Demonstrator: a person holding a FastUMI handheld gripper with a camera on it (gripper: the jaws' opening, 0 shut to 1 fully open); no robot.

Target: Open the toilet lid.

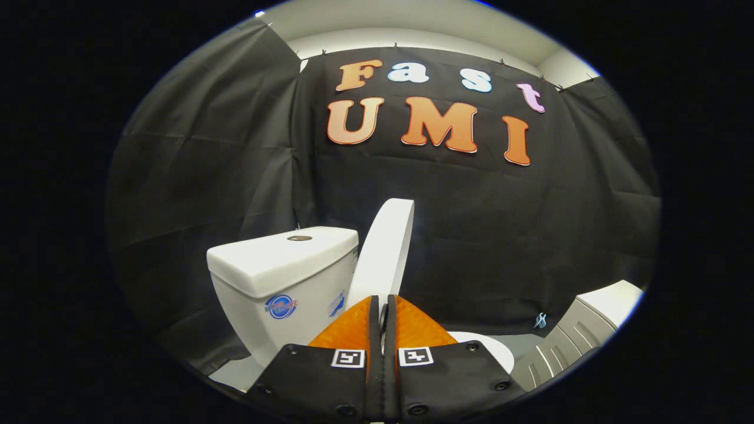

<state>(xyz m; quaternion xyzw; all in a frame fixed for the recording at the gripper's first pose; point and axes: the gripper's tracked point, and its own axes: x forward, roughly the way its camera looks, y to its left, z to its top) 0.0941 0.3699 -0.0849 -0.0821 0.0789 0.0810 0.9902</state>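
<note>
The white toilet lid (386, 247) stands raised, nearly upright, and leans back toward the white tank (277, 282). I see it almost edge-on, just beyond my fingertips. My gripper (383, 300) is shut, its two fingers pressed together with nothing visible between them, and its tips sit low in front of the lid's lower part. A curved piece of the white seat (493, 351) shows to the right of the fingers. The fingers hide the hinge and the rest of the bowl.
The tank has a round flush button (299, 238) on top and stickers on its front. A grey ribbed unit with a white top (568, 341) stands at the right. Black cloth walls close in behind and on both sides.
</note>
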